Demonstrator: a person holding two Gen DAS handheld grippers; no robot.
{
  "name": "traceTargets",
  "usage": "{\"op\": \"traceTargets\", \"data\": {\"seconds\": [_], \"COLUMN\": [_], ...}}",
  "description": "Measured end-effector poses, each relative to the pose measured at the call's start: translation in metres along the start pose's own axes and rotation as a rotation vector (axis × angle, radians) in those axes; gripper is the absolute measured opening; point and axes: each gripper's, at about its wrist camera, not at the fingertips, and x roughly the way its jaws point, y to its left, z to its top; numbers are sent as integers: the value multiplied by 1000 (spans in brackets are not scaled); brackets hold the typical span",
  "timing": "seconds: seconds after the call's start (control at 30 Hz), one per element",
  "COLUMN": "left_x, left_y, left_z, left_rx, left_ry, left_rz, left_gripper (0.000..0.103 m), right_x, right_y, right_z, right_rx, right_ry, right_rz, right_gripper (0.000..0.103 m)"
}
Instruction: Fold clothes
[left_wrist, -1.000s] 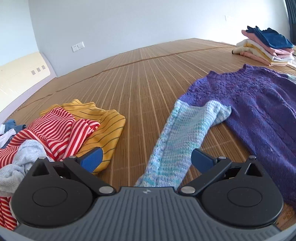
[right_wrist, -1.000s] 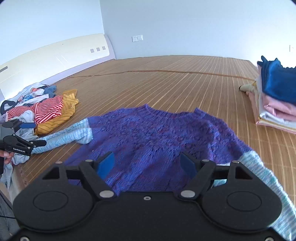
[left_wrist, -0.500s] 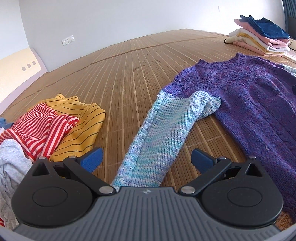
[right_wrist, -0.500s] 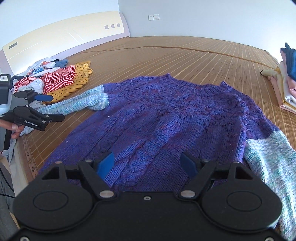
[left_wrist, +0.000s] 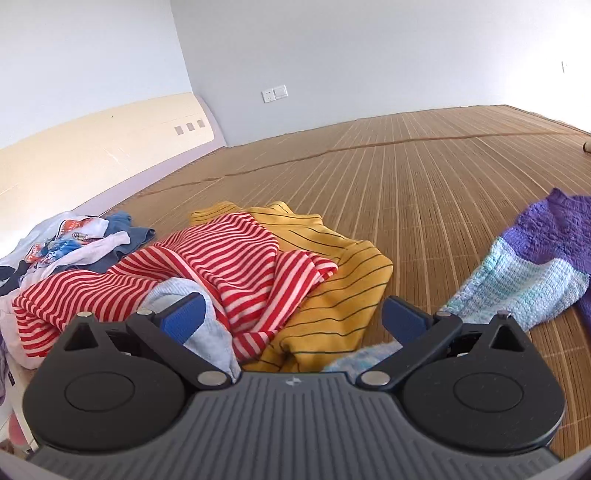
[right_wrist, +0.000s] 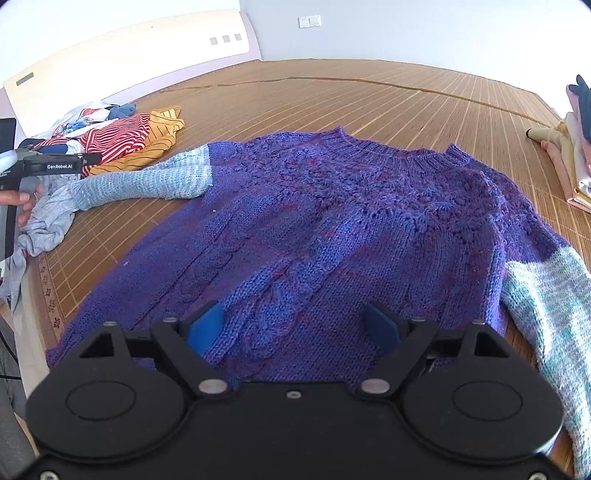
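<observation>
A purple knitted sweater with pale blue lower sleeves lies spread flat on the bamboo mat. My right gripper hovers open over its lower body, nothing between its fingers. The sweater's left sleeve stretches toward the pile of unfolded clothes. In the left wrist view that sleeve lies to the right, and its cuff shows just under my left gripper, which stands open above a yellow striped shirt and a red striped shirt. The left gripper also shows in the right wrist view, held by a hand.
A heap of unfolded clothes lies at the left by the cream headboard. A grey garment hangs over the mat's front edge. A stack of folded clothes sits at the far right.
The left gripper has swung left, from the sweater's sleeve to over the striped shirts. The right gripper has moved lower and closer over the sweater's body. Both stay open.
</observation>
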Motion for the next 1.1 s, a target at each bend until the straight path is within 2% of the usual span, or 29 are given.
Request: {"op": "traceTargets", "data": {"seconds": [0.1,0.23,0.37,0.43,0.5,0.6,0.67,0.7,0.8,0.97,1.0,1.1], "left_x": [-8,-16,-21,-19,-15,-11,1,8,13,3,3,-2], "left_y": [7,1,-16,-29,-44,-59,-56,-51,-29,7,13,22], "left_z": [2,4,3,-1,-8,-16,-16,-14,-8,0,0,0], "left_rx": [-61,-79,-21,35,115,206,205,185,70,-17,-37,-89], "left_ry": [-13,-7,9,42,73,76,77,85,86,43,53,86], "left_rz": [-88,-224,-334,-378,-374,-291,-219,-187,-162,-20,-35,-169], "left_gripper": [103,103,103,103,103,103,103,103,103,103,103,103], "right_x": [2,7,10,11,11,12,12,12,12,13,13,13], "right_y": [3,14,19,19,18,19,18,18,19,18,19,19], "right_z": [0,-1,-3,-3,-4,-5,-5,-5,-6,-6,-6,-6], "right_rx": [-10,-24,-21,-22,-26,-34,-35,-35,-38,-40,-40,-41], "right_ry": [4,13,18,18,16,14,11,9,8,8,8,8], "right_rz": [-23,-91,-127,-129,-129,-130,-129,-128,-129,-128,-128,-128], "right_gripper": [87,92,98,100,101,102,102,102,102,102,102,102]}}
